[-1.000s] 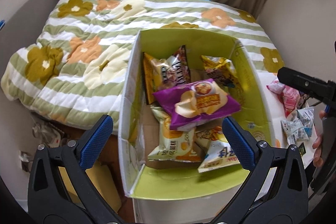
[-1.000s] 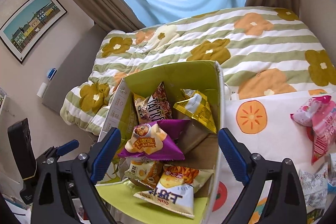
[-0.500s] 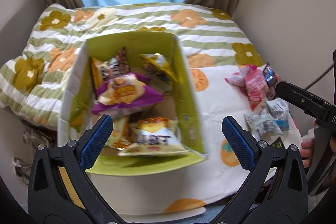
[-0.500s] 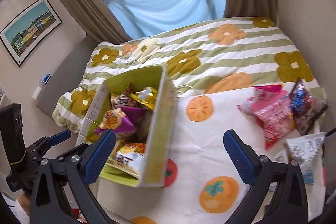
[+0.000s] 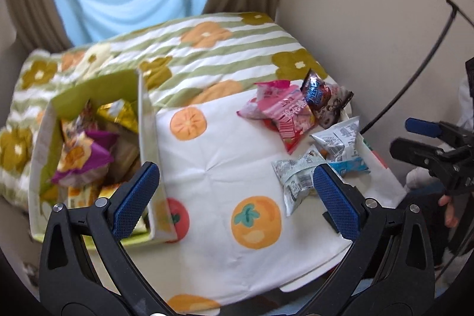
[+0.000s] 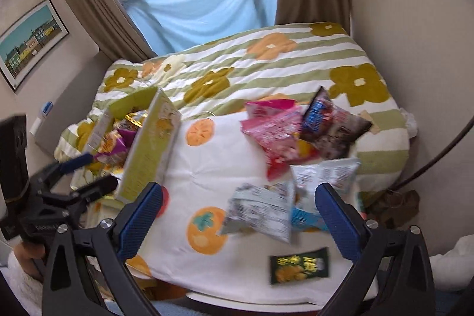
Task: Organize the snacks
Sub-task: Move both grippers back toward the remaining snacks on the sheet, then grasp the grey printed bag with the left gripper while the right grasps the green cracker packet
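Both tools empty, jaws spread wide. Left tool [image 5: 235,193] hovers low centre of its view over the white fruit-print cloth [image 5: 213,168] on the table; right tool [image 6: 237,216] hovers over the loose packets at lower right of its view.

Box [image 5: 145,138] sits at left, already holding several packs, purple bag [image 5: 80,159] on top. Unsorted snacks lie at right of the cloth: pink pack [image 6: 275,135] and dark pack [image 6: 331,126] overlapping at upper right, two silver packets [image 6: 260,209] below them, green-black sachet [image 6: 299,265] alone near the front edge.

Risks, as I read it:
- Silver packets overlap; a wide-jaw grab could pinch two, or catch only a corner seal and drop it on the way.
- Puffed, slick bags: a hard squeeze may burst one or squirt it out.
- Sachet lies flat on soft cloth, so fingers may snag fabric and drag the cloth with everything on it.
- Box contents heaped near the rim; another pack may slide off.
- Both tools close together: collision possible.
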Action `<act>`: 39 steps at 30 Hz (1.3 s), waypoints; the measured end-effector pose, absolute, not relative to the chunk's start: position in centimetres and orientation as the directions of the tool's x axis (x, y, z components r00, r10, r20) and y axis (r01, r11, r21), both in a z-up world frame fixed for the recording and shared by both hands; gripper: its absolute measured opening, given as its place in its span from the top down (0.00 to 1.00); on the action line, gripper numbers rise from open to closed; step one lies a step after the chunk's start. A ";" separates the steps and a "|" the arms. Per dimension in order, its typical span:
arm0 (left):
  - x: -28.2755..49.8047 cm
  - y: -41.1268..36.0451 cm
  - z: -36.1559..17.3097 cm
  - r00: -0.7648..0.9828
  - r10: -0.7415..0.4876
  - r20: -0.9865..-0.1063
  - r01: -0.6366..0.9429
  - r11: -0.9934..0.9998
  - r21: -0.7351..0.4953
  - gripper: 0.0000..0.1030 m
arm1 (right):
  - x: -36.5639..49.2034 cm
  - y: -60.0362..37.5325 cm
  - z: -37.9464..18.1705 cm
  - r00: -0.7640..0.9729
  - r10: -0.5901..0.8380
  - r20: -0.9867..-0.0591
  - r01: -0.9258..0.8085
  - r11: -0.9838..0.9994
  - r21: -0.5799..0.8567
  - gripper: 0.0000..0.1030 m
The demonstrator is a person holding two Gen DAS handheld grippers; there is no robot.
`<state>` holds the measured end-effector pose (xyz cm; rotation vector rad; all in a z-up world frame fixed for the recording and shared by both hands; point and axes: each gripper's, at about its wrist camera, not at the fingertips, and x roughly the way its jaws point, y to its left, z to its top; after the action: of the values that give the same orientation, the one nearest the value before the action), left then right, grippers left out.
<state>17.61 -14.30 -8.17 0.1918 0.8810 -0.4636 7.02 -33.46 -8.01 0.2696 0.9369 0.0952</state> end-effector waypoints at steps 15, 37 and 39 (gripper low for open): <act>18.1 -28.2 -16.8 0.266 -0.303 -0.915 0.919 0.365 0.146 0.00 | 1.5 -36.5 -17.1 0.453 0.095 -0.886 0.036 0.991 0.125 0.01; 20.7 -30.8 -25.6 0.105 -0.217 -0.970 0.971 0.234 0.053 0.26 | 2.1 -34.6 -24.6 0.357 0.007 -0.934 0.072 0.997 0.035 0.01; 20.8 -30.6 -25.5 0.111 -0.222 -0.969 0.970 0.237 0.056 0.34 | 2.0 -34.6 -24.7 0.356 0.006 -0.935 0.070 0.997 0.033 0.01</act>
<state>20.80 -30.56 -25.51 0.9102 1.0765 -1.0831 2.05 -34.58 -24.72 0.0711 1.2067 -0.0414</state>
